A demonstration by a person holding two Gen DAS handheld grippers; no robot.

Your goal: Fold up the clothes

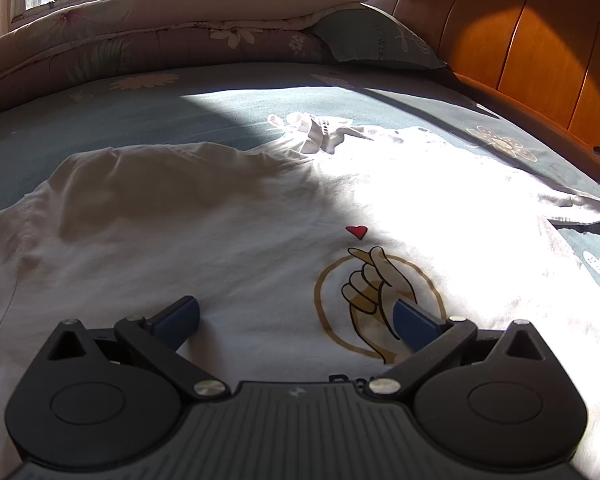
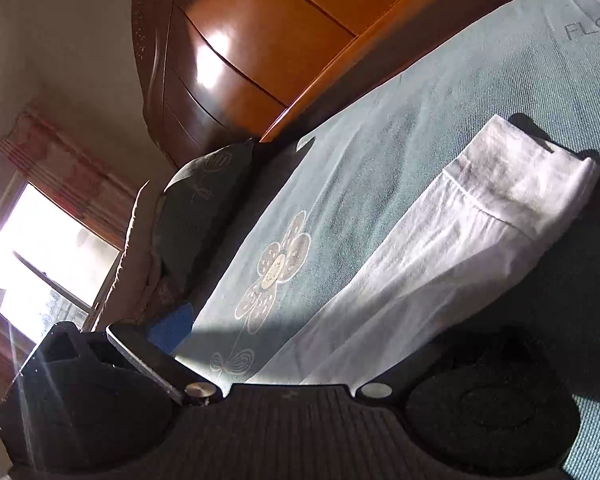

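The bed (image 1: 180, 120), under a grey-blue floral sheet, carries a white T-shirt (image 1: 220, 240) spread flat, print up. The left gripper (image 1: 296, 320) hovers above its lower front, fingers apart. The right gripper (image 2: 300, 344) is spread beside a sleeve (image 2: 460, 240), its right finger hidden.

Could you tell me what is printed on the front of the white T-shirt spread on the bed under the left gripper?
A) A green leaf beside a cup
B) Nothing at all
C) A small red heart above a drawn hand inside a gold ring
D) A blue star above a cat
C: the left wrist view shows a red heart just above a drawn hand on the white T-shirt.
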